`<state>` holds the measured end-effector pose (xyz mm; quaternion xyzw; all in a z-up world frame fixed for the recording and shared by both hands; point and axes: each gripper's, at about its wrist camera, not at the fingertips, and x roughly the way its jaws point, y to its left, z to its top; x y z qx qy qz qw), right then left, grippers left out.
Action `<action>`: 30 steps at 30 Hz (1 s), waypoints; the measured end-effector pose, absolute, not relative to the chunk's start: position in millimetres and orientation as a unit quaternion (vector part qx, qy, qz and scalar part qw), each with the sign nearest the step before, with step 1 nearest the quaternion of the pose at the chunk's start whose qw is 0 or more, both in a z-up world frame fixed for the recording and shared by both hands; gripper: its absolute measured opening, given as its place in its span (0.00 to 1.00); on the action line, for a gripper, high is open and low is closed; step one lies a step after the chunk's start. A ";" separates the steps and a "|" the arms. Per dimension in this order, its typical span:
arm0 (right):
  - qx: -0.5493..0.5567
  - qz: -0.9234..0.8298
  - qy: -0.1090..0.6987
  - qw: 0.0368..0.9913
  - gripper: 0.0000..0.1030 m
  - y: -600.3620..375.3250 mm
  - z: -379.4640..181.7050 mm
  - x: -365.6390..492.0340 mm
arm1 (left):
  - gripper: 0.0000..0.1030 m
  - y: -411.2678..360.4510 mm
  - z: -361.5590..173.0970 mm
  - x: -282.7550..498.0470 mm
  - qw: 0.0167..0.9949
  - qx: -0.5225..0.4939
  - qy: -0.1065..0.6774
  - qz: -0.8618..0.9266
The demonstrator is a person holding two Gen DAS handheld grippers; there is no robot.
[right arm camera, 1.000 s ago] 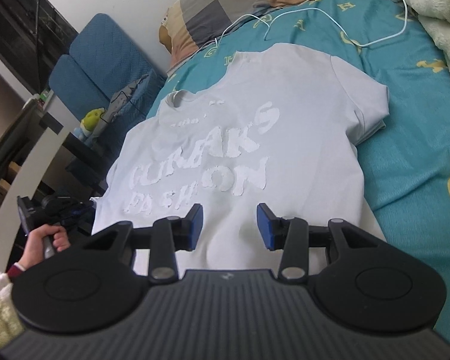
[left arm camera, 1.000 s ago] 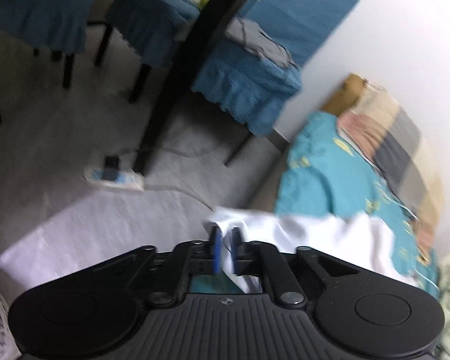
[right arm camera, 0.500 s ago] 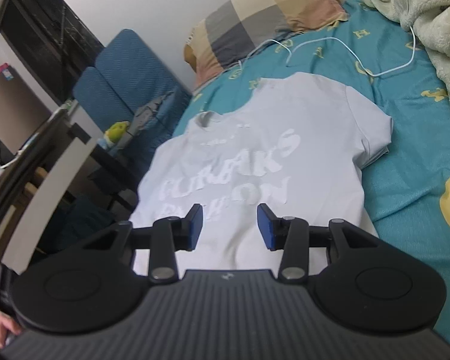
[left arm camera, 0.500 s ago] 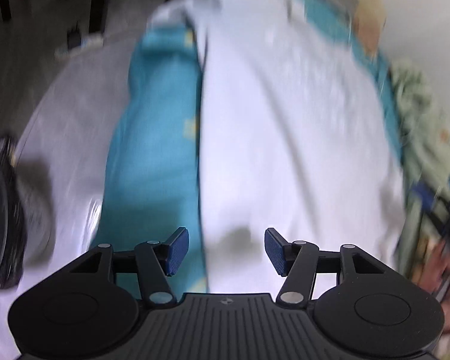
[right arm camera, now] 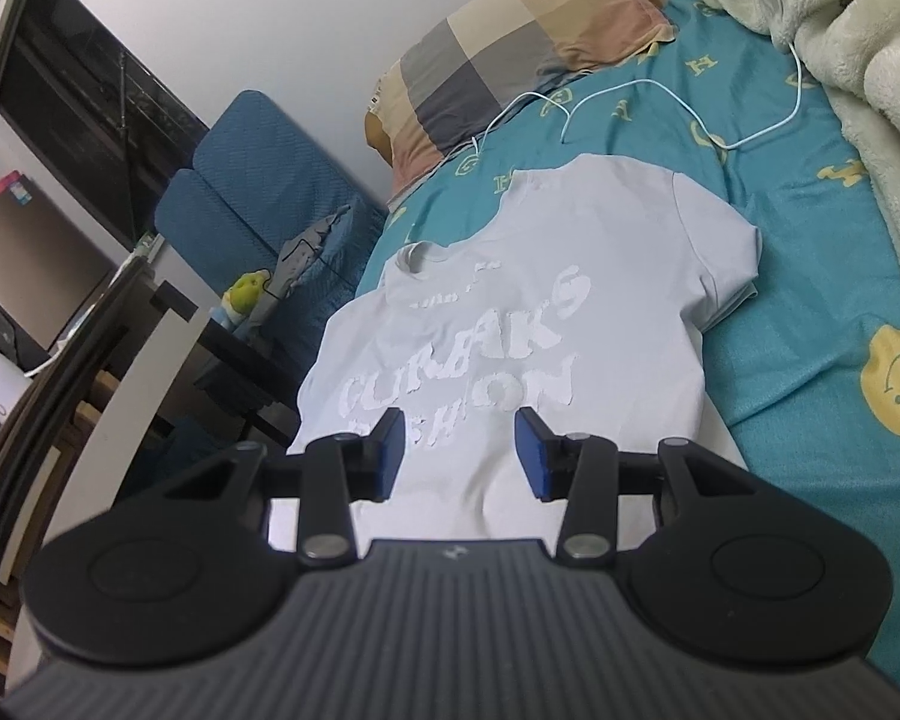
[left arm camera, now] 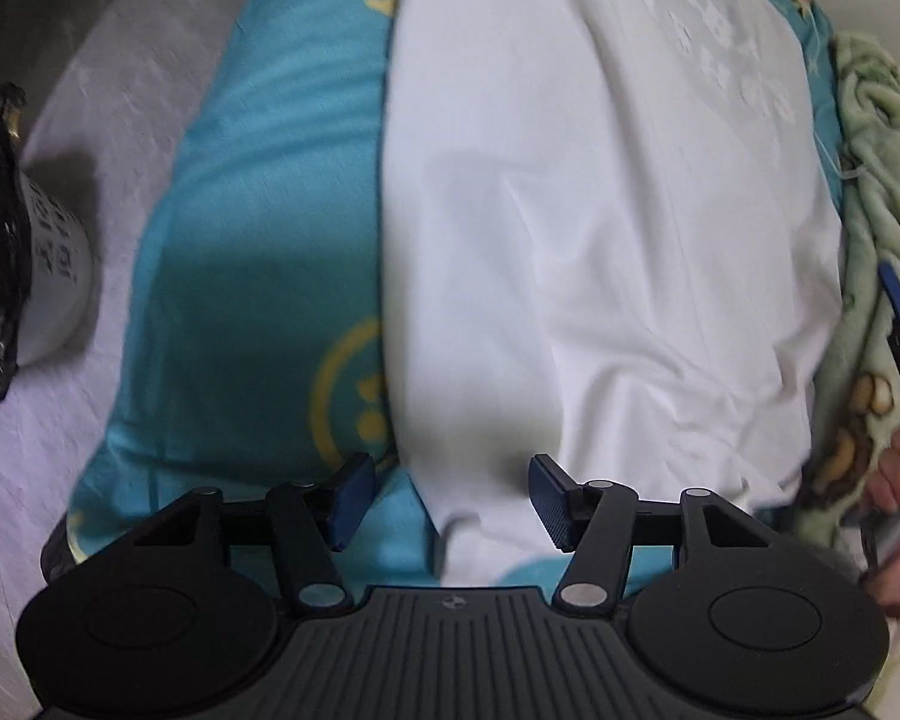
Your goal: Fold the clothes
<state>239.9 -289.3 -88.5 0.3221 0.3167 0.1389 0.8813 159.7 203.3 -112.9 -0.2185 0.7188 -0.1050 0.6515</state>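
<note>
A white T-shirt [right arm camera: 528,324] with raised white lettering lies flat, front up, on a teal bed sheet [right arm camera: 810,324]. In the left wrist view the T-shirt [left arm camera: 600,210] runs away from me, its hem nearest. My left gripper [left arm camera: 450,498] hovers open over the hem's left corner, holding nothing. My right gripper [right arm camera: 457,456] is open and empty above the shirt's lower half. The right gripper's blue finger [left arm camera: 897,294] and the hand [left arm camera: 897,474] holding it show at the right edge of the left wrist view.
A checked pillow [right arm camera: 510,54] and a white cable [right arm camera: 690,114] lie at the head of the bed. A pale green blanket [right arm camera: 858,48] is piled along the bed's far side. Blue chairs [right arm camera: 252,192] and a black table [right arm camera: 234,348] stand beside it. A white bin [left arm camera: 36,264] sits on the floor.
My left gripper let go of the shirt's far corner, opened, and swung round to the hem end. My right gripper stayed open and rose back a little.
</note>
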 end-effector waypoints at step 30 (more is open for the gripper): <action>0.392 0.047 0.267 0.879 0.43 -380.2 -69.9 236.2 | 0.29 205.4 -31.4 126.5 0.738 -0.105 0.666 -0.039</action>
